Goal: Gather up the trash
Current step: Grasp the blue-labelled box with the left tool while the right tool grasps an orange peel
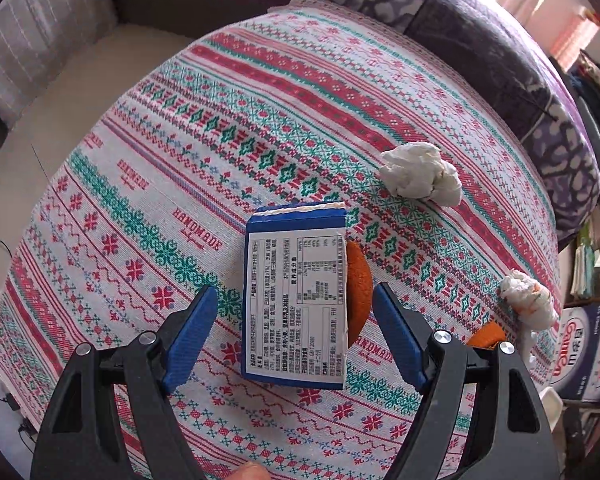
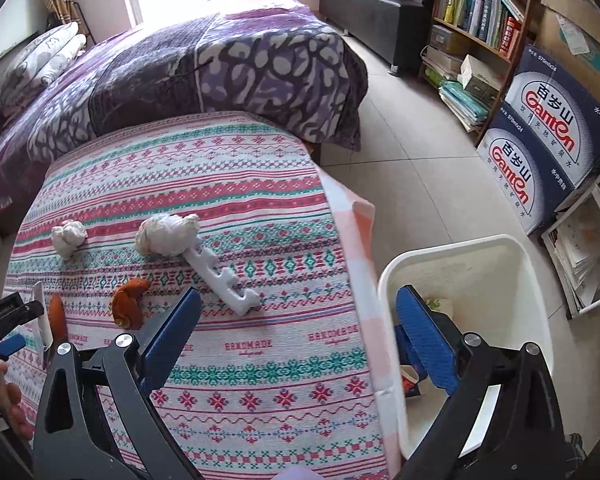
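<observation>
A blue carton (image 1: 296, 300) with a white label lies on the patterned tablecloth (image 1: 180, 184), between the open jaws of my left gripper (image 1: 296, 340). An orange peel (image 1: 358, 284) lies under its right edge. Two crumpled tissues (image 1: 420, 176) (image 1: 528, 300) lie further right. My right gripper (image 2: 300, 340) is open and empty, straddling the table's right edge above the white bin (image 2: 500, 264). In the right wrist view I see tissues (image 2: 68, 236) (image 2: 166, 232), a white foam piece (image 2: 224, 280) and an orange peel (image 2: 130, 300). The left gripper (image 2: 8, 320) shows at the left edge.
The bin holds some trash (image 2: 410, 380) at its bottom. A bed with a purple cover (image 2: 220, 60) stands behind the table. A bookshelf (image 2: 480, 12) and blue cardboard boxes (image 2: 540, 132) stand to the right on the tiled floor.
</observation>
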`<state>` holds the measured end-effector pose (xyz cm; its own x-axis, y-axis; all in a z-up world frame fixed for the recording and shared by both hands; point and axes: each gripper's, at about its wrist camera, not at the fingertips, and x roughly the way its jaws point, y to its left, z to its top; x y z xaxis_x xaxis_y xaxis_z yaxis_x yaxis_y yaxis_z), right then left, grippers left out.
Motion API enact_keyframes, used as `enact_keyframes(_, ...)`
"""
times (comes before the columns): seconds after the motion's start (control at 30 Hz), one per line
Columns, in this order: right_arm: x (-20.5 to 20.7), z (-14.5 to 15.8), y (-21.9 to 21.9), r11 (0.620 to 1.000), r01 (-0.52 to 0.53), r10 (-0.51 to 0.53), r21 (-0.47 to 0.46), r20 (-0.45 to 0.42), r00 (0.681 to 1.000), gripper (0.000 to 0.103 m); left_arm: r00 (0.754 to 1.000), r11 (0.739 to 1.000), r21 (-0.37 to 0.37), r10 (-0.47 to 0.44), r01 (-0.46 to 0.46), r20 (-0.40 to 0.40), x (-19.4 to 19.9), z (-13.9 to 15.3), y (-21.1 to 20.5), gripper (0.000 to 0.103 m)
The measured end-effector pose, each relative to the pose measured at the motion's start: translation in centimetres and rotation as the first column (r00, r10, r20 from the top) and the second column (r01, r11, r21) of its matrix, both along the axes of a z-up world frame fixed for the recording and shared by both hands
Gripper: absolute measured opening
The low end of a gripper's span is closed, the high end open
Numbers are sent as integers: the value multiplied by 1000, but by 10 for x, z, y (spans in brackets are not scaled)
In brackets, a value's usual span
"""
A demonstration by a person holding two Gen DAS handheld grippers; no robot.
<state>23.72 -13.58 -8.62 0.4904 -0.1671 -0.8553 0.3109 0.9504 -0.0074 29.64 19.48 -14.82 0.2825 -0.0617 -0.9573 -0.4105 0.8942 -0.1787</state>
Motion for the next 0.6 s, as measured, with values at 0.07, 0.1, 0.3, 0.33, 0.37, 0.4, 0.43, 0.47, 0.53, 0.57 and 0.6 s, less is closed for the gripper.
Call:
enact_keyframes(0.07, 5, -7, 12, 999, -32, 33, 38, -18, 999, 94, 1000, 995, -95, 24, -25, -19, 0, -11, 11, 77)
enact_keyframes(0.1, 8, -11, 16, 997, -45, 47, 58, -27, 999, 94, 999, 990, -135, 33, -36, -22, -1, -16, 16, 77)
enact_keyframes(0.3, 21, -37, 38, 980, -66, 82, 187, -78, 994, 94, 1000, 982, -187, 18, -15, 15, -5, -15, 22, 62)
enact_keyframes(0.33, 23, -41, 42, 978, -66, 83, 198, -79, 993, 94, 1000, 984, -179, 7, -6, 10, -6, -12, 19, 55)
enact_keyframes(0.37, 25, -45, 47, 976, -70, 88, 206, -82, 993, 94, 1000, 985, -174, 3, -2, 10, -8, -9, 19, 55)
enact_keyframes(0.4, 27, -48, 51, 975, -74, 94, 210, -85, 992, 94, 1000, 986, -164, 9, -6, 18, -11, -6, 20, 55)
enact_keyframes(0.43, 29, -51, 55, 974, -79, 100, 213, -86, 991, 94, 999, 988, -155, 16, -11, 29, -14, -2, 22, 55)
enact_keyframes(0.47, 30, -53, 59, 972, -85, 106, 217, -85, 991, 94, 999, 988, -151, 24, -18, 40, -19, 4, 25, 55)
enact_keyframes(0.53, 31, -55, 69, 969, -102, 122, 226, -76, 990, 93, 997, 987, -154, 51, -41, 65, -21, 11, 36, 55)
enact_keyframes(0.57, 32, -55, 74, 968, -112, 131, 227, -74, 989, 93, 995, 988, -146, 64, -52, 77, -24, 18, 39, 55)
enact_keyframes(0.6, 33, -56, 77, 967, -121, 140, 224, -72, 987, 93, 993, 991, -122, 73, -62, 88, -27, 26, 41, 55)
